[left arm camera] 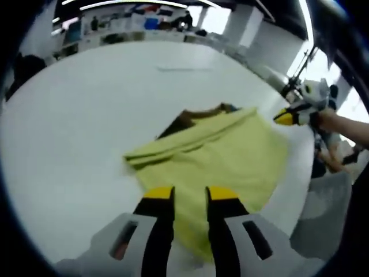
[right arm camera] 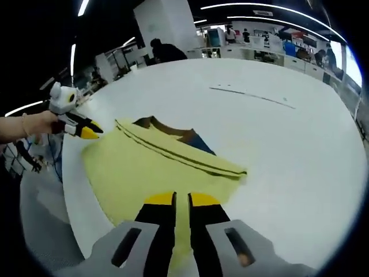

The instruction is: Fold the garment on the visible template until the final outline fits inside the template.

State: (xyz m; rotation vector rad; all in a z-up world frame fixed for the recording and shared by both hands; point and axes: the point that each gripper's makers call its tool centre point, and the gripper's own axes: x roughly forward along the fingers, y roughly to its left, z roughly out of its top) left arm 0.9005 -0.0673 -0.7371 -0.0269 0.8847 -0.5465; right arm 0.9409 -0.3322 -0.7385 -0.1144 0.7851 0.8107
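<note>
Left gripper view has the left gripper over the near edge of a yellow-green garment, fingers a little apart and gripping nothing. That garment lies folded on the white table, a dark template peeking out at twelve o'clock. Right gripper hovers likewise, fingers nearly together, empty.

Bare white surface lies open on the far side of the yellow cloth, room for me to pass. A brown piece pokes from under the cloth's fold. Beyond the surface's edge, shelves stand well apart.
</note>
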